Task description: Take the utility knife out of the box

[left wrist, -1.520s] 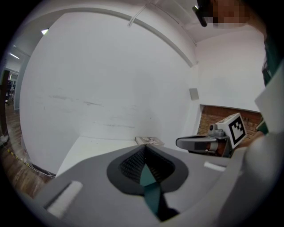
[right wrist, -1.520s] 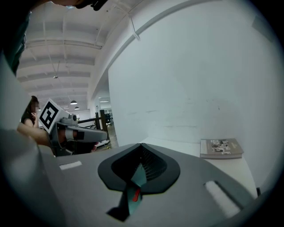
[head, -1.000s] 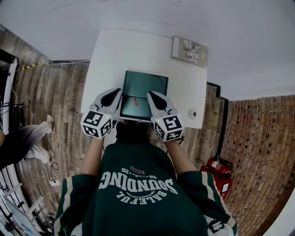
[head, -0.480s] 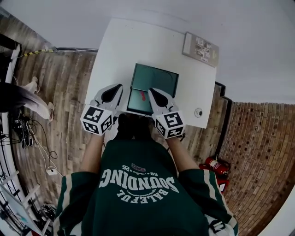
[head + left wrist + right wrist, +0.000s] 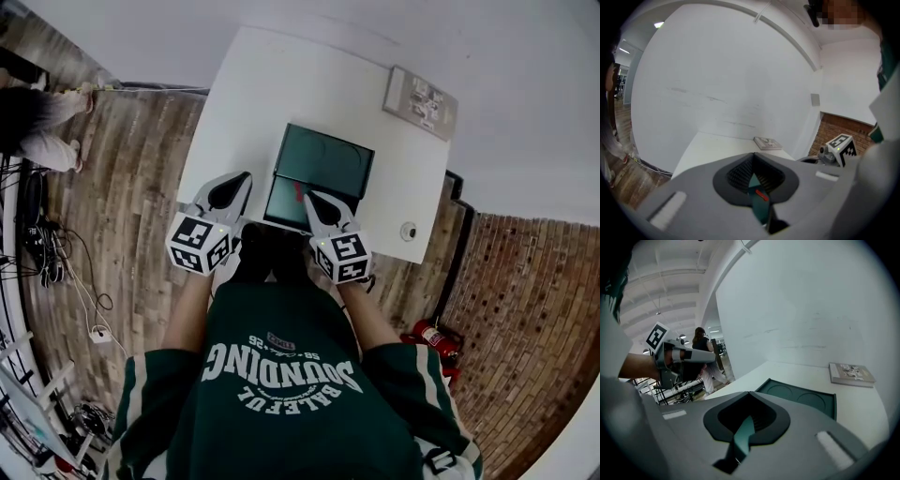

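Note:
A dark green box (image 5: 284, 204) lies open on the white table (image 5: 244, 103), its lid (image 5: 328, 157) folded back on the far side. A small red utility knife (image 5: 298, 192) lies inside, near the right. My left gripper (image 5: 234, 187) hovers shut and empty just left of the box's near corner. My right gripper (image 5: 314, 204) is shut and empty over the box's near right edge, close to the knife. In the left gripper view a narrow slit between the shut jaws shows green and the red knife (image 5: 761, 196). The right gripper view shows the lid (image 5: 799, 397) ahead.
A flat grey book (image 5: 420, 101) lies at the table's far right corner, also seen as the book (image 5: 851, 373). A small round object (image 5: 408, 231) sits by the table's right edge. On the wooden floor are a fire extinguisher (image 5: 427, 335), cables (image 5: 56, 272) and a bystander (image 5: 37, 117).
The head view has swung, so table and box sit further up and right. Both grippers stay shut near the box's near edge, the right one nearer the knife. The bystander has walked off.

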Action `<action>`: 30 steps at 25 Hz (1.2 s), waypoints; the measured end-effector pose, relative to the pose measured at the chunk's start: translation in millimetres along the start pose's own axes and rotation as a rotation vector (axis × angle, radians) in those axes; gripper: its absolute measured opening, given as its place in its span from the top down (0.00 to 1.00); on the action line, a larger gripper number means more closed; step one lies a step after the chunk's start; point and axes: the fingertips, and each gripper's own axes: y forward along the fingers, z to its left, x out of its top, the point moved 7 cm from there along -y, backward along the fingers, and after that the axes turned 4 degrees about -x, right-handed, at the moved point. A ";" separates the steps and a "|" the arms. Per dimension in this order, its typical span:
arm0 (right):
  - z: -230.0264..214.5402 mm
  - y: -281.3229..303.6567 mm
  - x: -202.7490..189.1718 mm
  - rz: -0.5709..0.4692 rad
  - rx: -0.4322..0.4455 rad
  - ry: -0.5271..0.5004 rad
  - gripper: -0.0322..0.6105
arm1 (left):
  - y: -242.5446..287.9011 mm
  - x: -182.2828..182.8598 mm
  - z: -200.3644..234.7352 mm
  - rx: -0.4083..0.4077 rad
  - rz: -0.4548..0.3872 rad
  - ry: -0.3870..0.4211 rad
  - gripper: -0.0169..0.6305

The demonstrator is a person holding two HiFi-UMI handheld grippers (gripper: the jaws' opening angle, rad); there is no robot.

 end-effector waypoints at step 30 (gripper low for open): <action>-14.4 94.6 -114.0 0.592 -0.055 -0.261 0.80 | -49.3 -26.6 18.3 0.124 0.015 -0.065 0.90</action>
